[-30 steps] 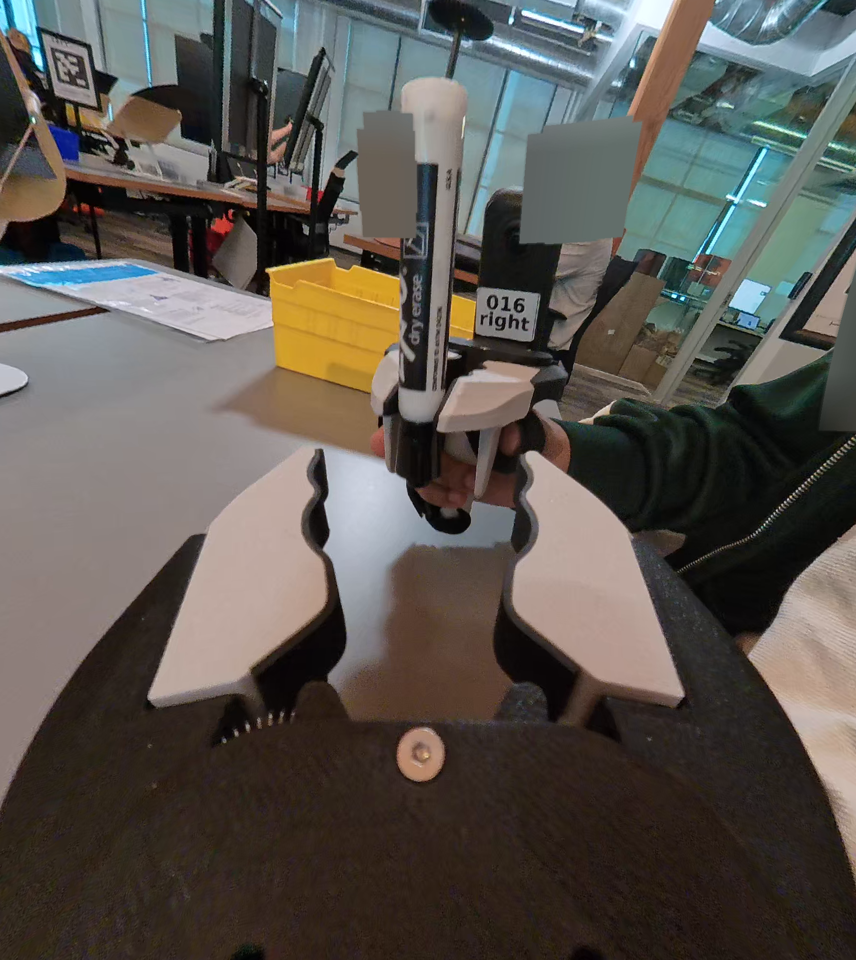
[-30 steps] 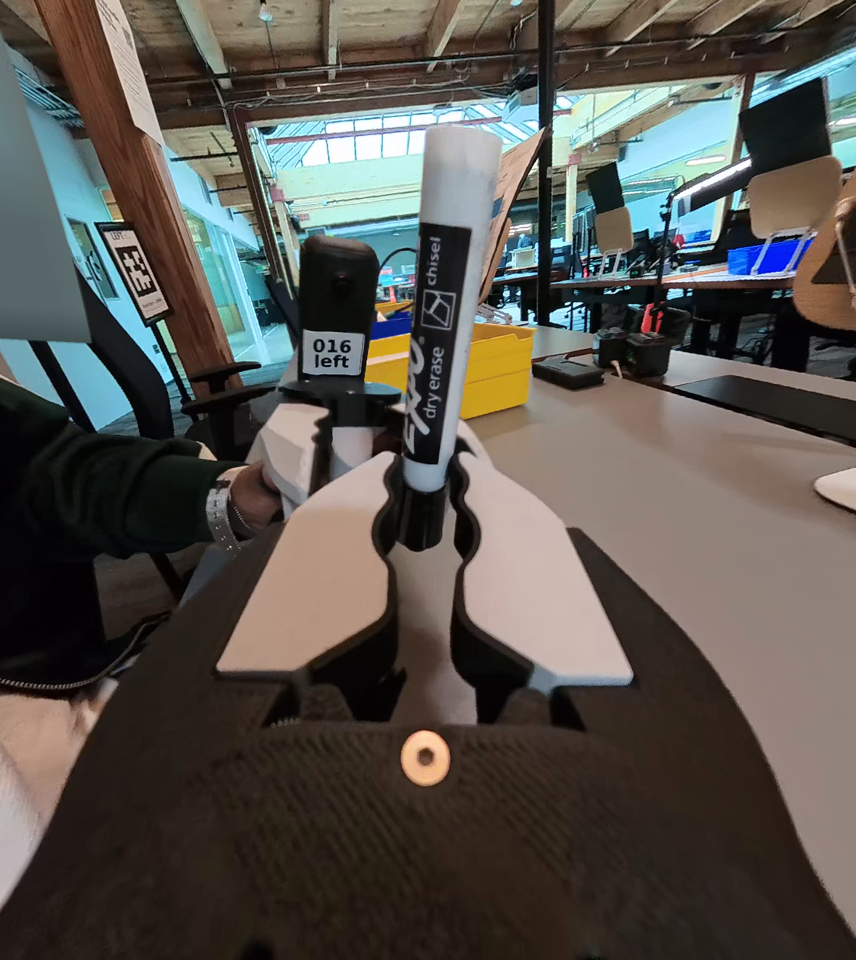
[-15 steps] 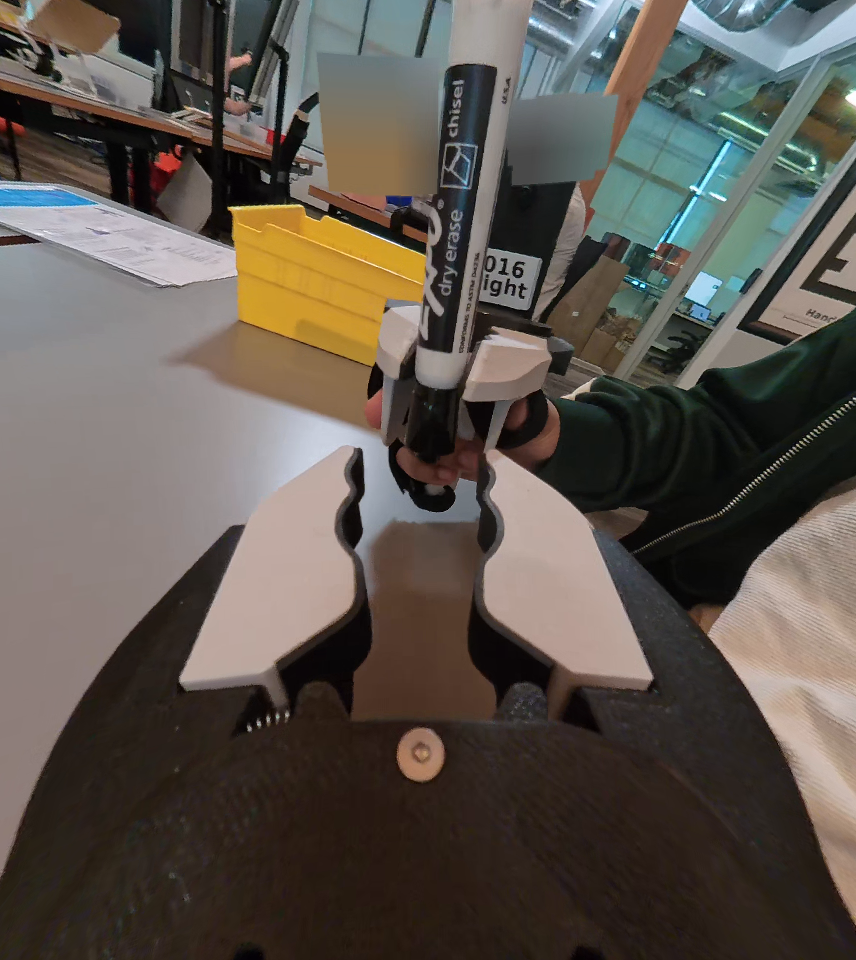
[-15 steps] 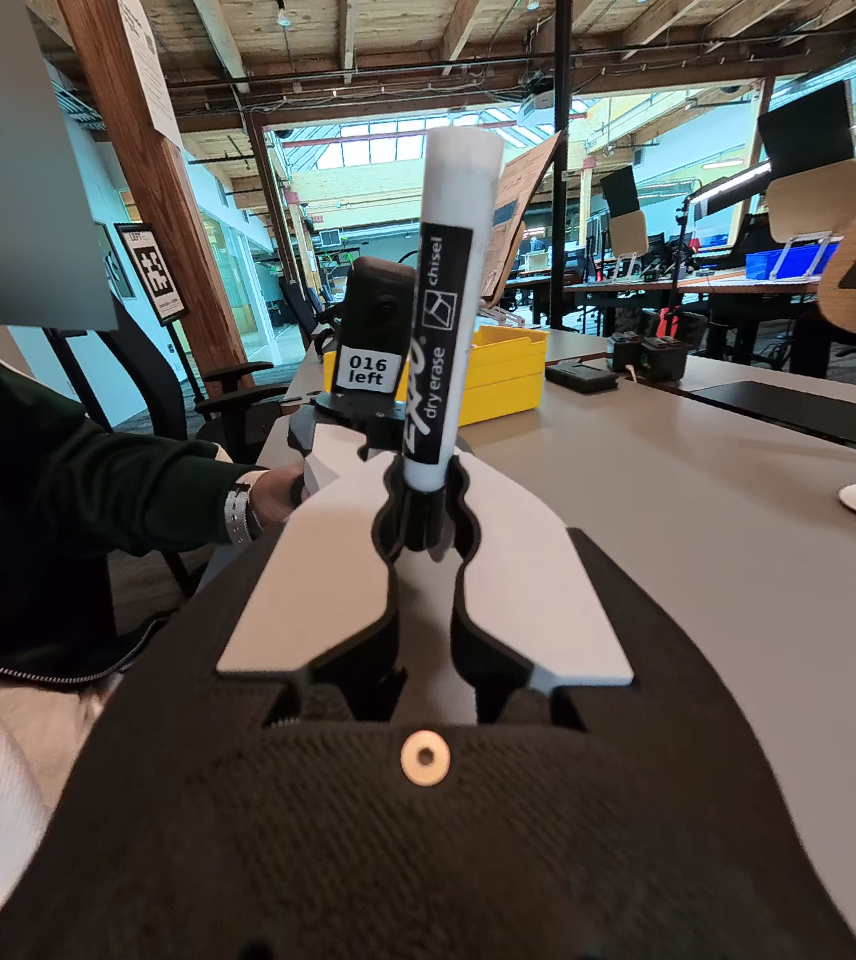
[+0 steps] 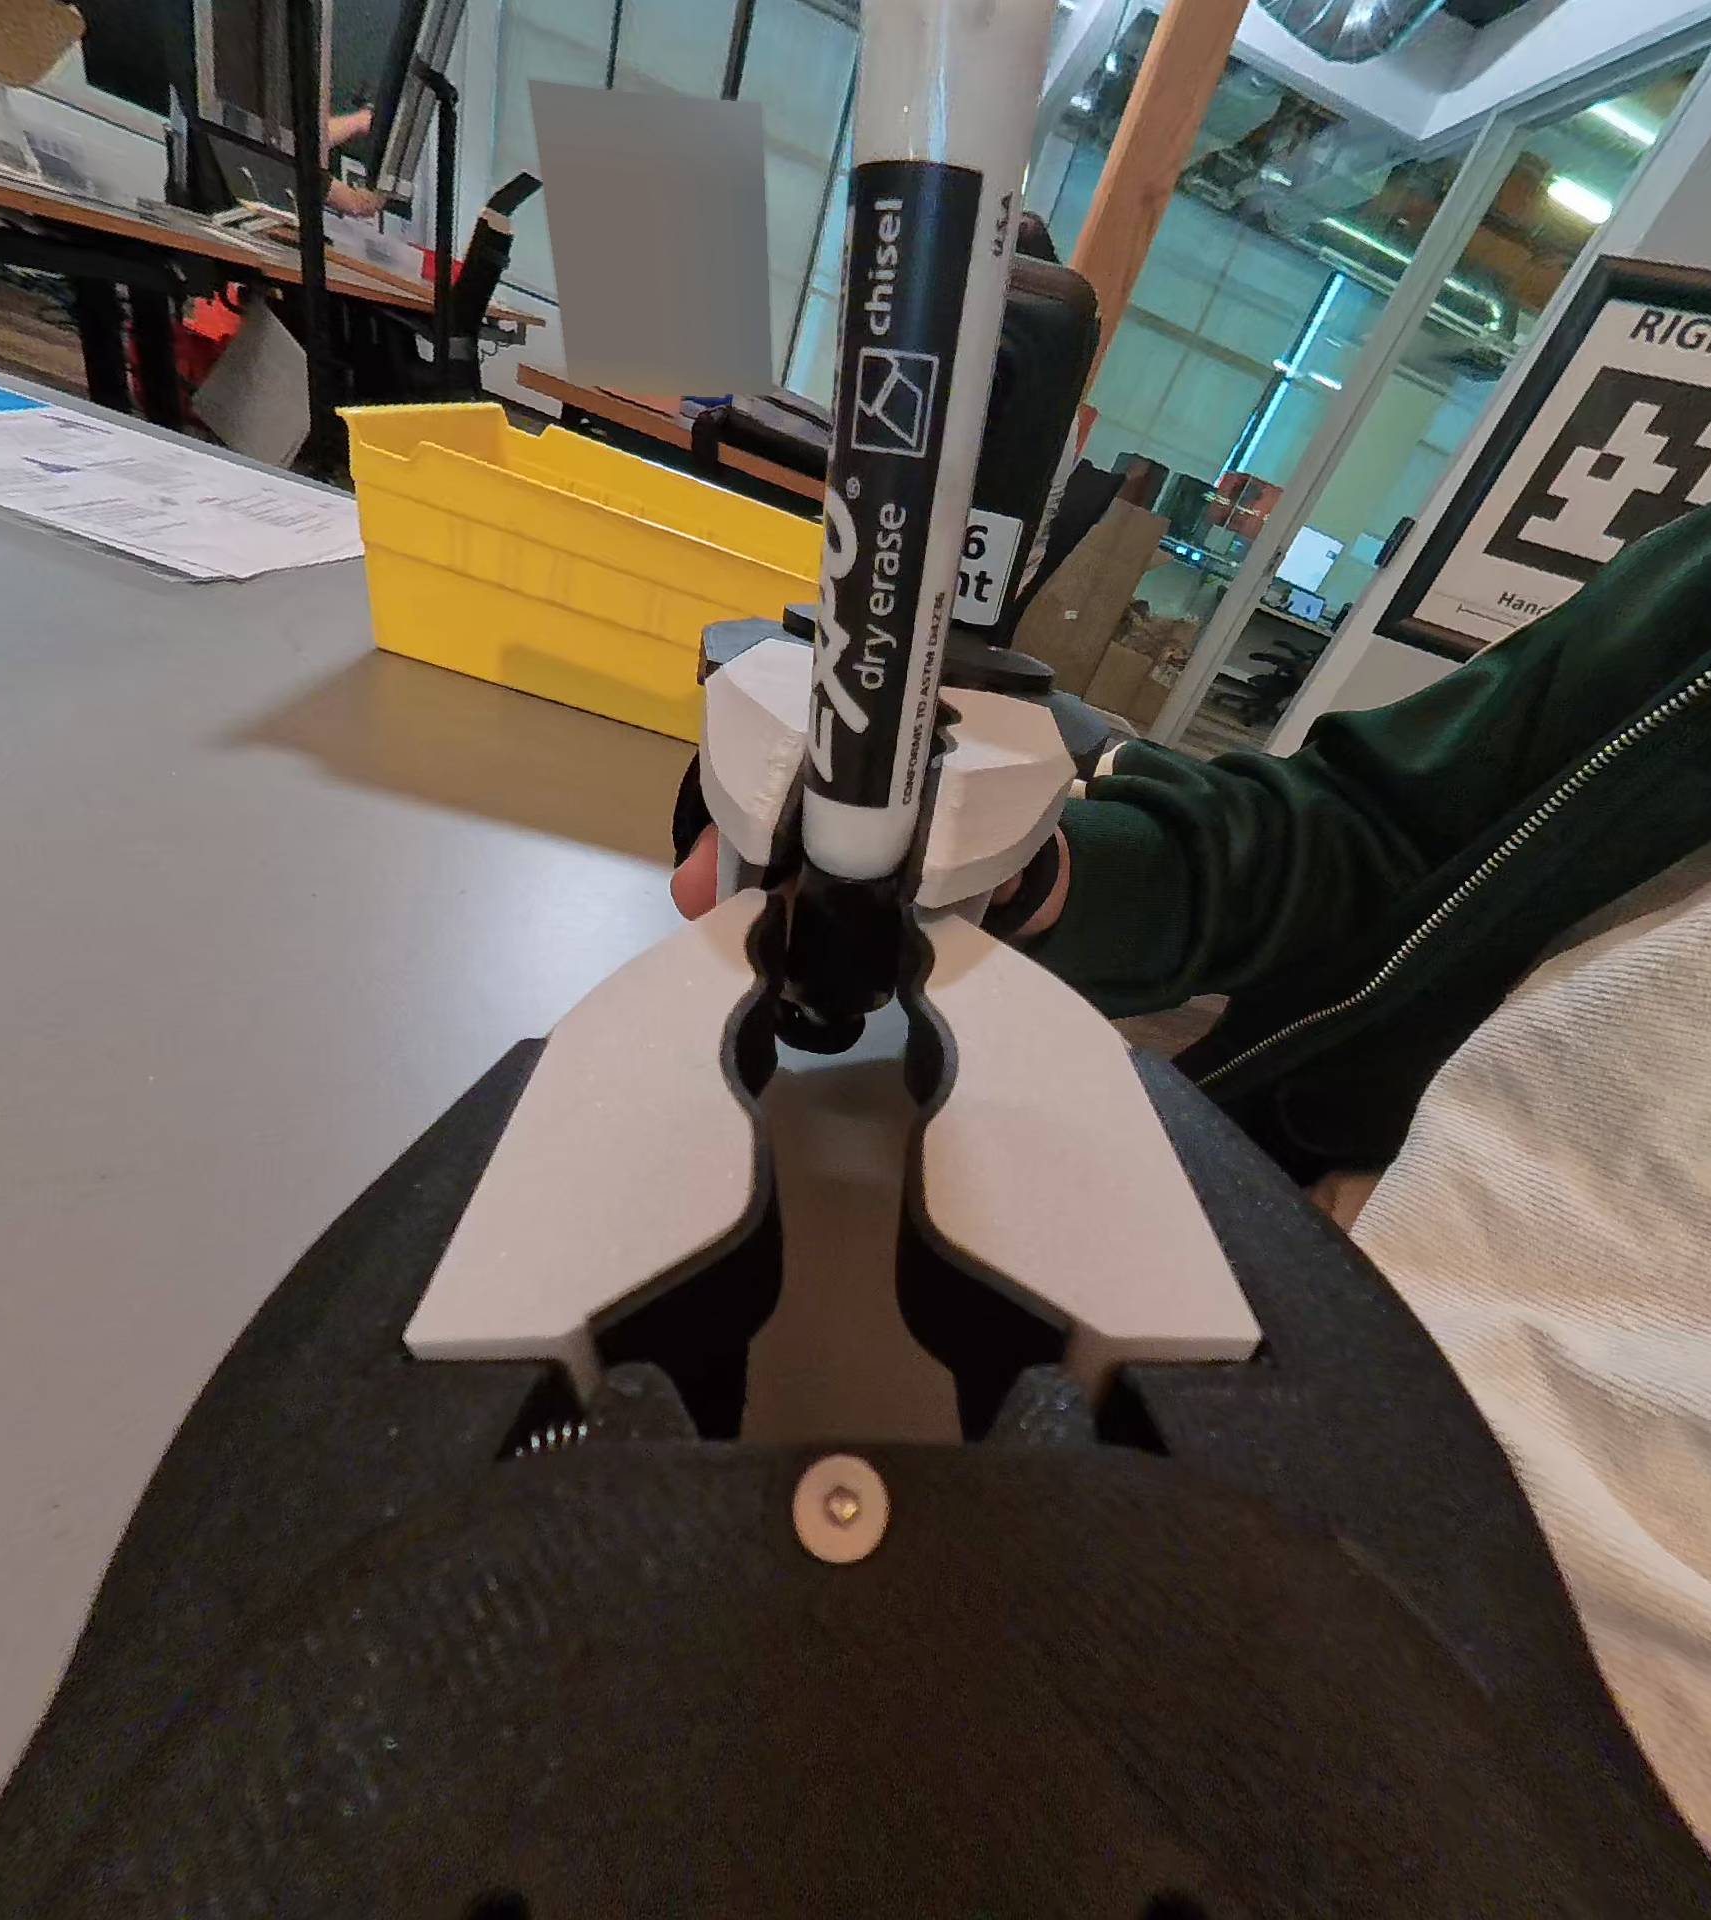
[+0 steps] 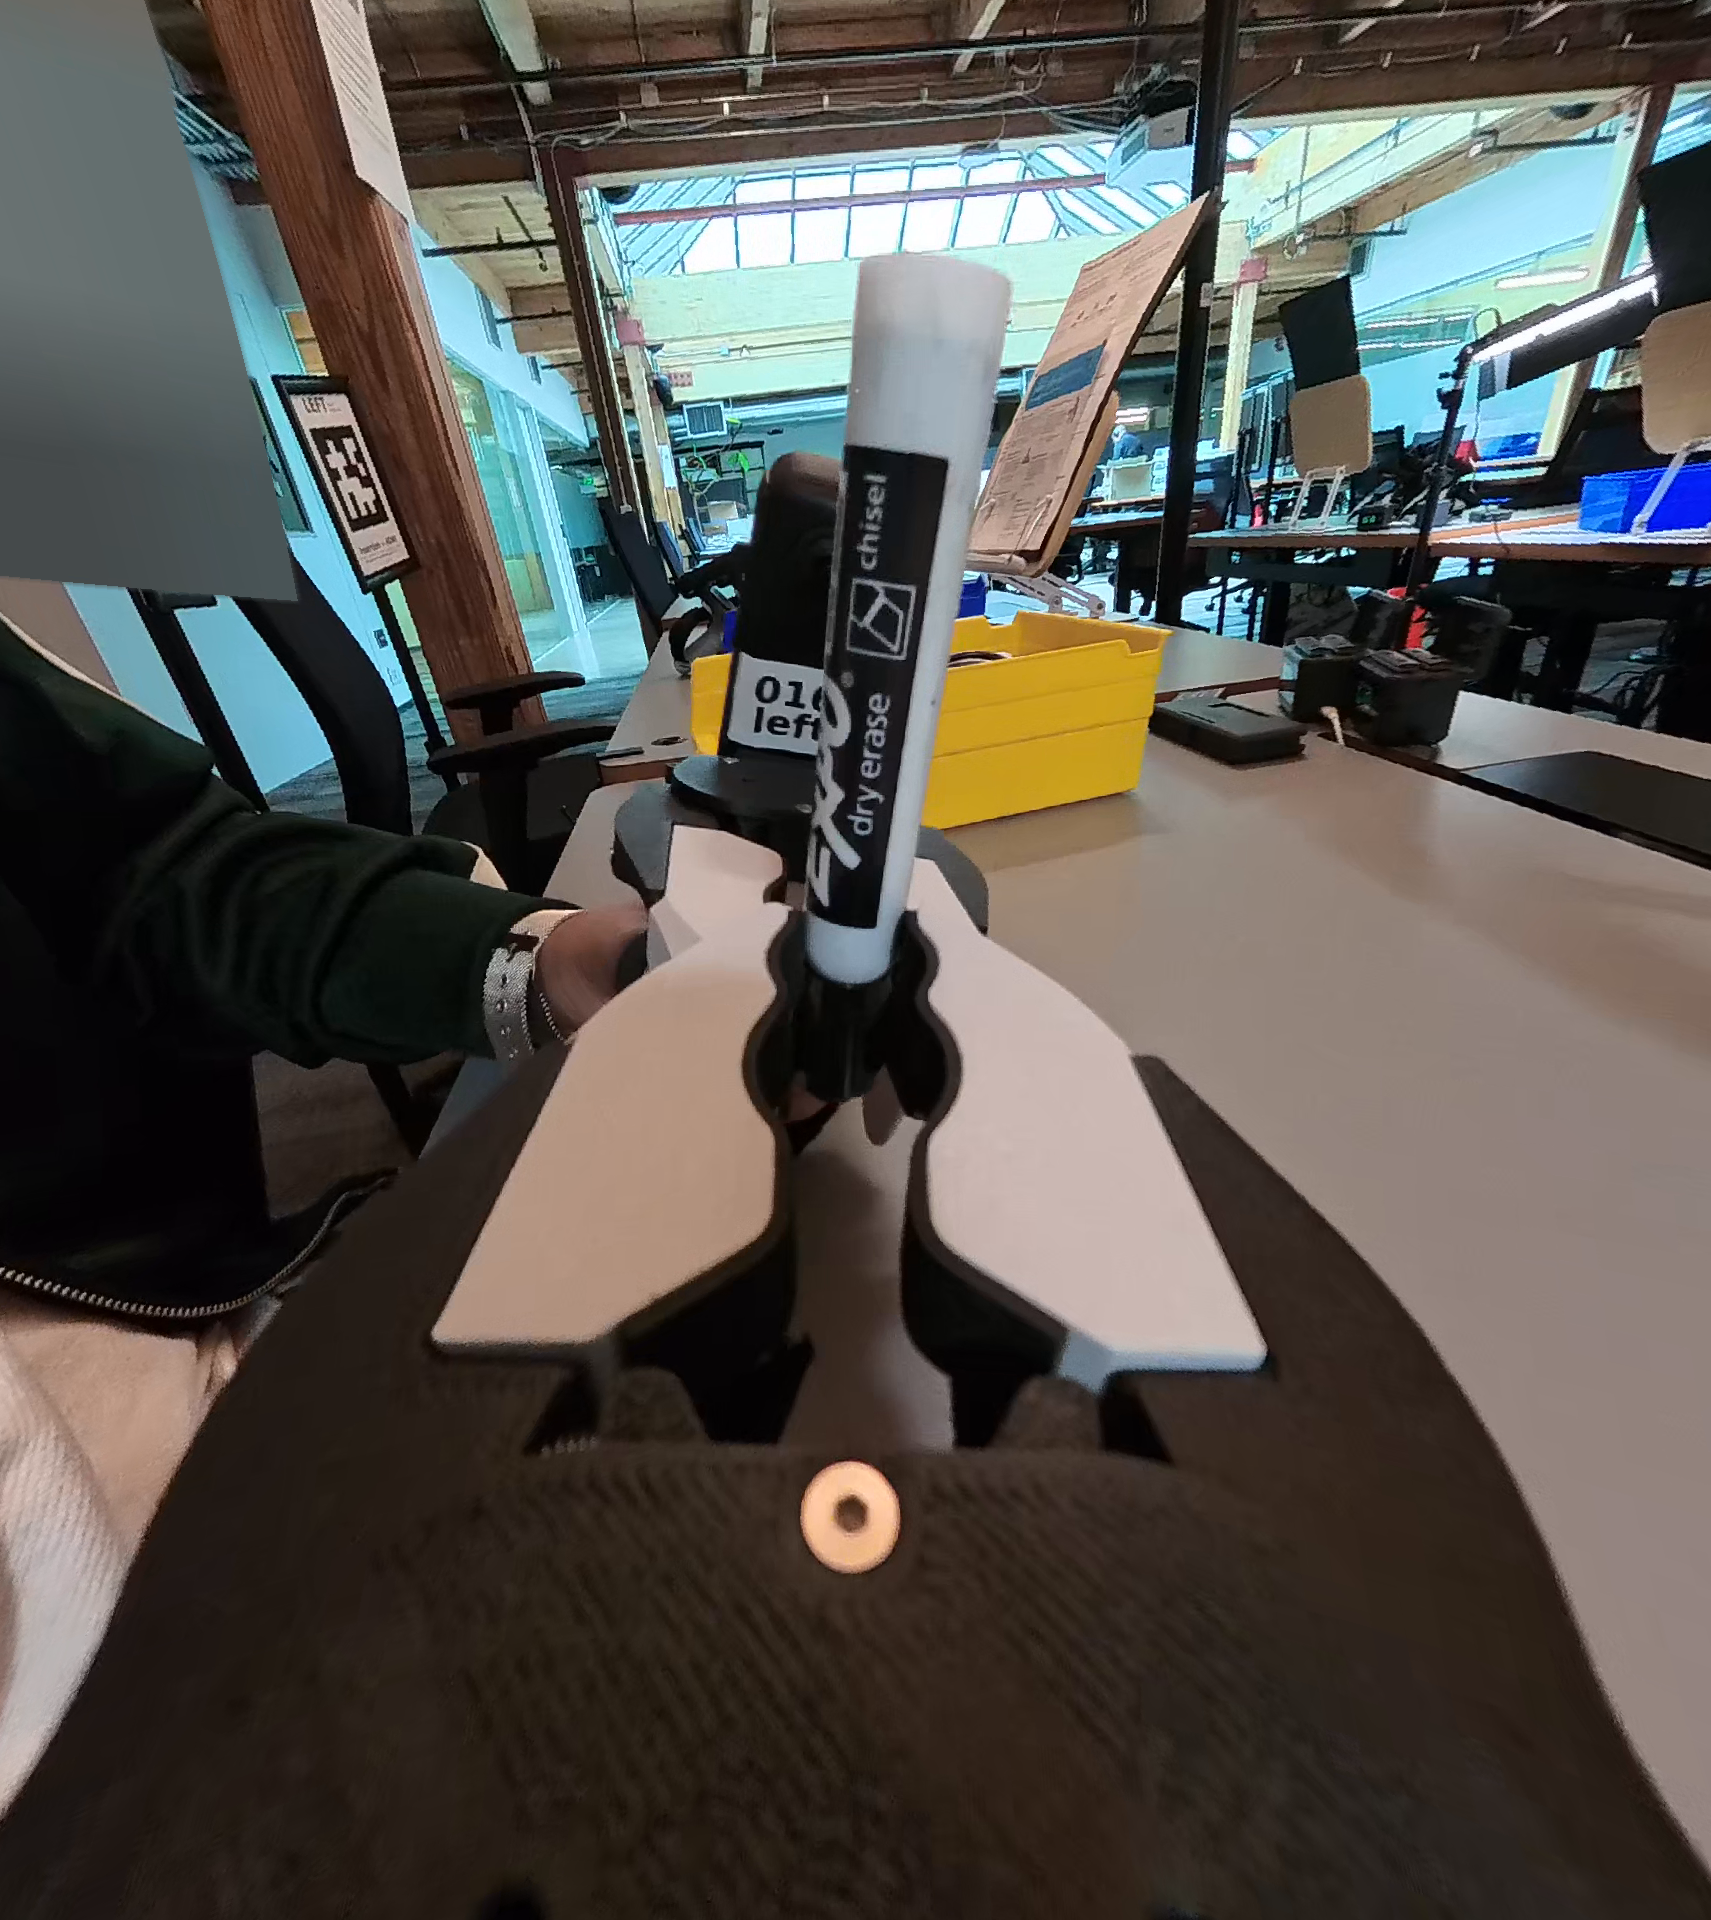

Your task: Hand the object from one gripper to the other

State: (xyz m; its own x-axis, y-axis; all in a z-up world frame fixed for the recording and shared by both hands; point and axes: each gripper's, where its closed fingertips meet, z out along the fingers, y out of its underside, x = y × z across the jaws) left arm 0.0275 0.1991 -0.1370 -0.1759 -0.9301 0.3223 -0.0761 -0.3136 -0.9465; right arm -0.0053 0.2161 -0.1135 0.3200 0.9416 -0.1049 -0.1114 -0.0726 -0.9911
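Note:
A white dry-erase marker [image 5: 892, 520] with a black label and black cap stands upright, cap down, above the grey table [image 5: 155, 883]. My right gripper [image 5: 861, 821] is shut on its lower end. My left gripper [image 5: 835, 935] faces it, and its jaws are closed around the black cap just below the right gripper's hold. In the right wrist view the marker [image 6: 882, 675] rises from my right gripper [image 6: 851, 997], with the left gripper [image 6: 830, 894] right behind it. The marker's top runs out of the left wrist view.
A yellow bin [image 5: 560, 582] stands on the table behind the grippers and also shows in the right wrist view [image 6: 1038, 707]. Papers [image 5: 103, 488] lie at the far left. Black devices [image 6: 1370, 686] sit at the table's far side. A person's green sleeves [image 5: 1402, 810] hold both grippers. Both grippers' tips are close together, under 4 cm apart.
My left gripper has moved in toward the marker and narrowed its jaws from wide open to closed around the cap. My right gripper has kept its hold on the marker.

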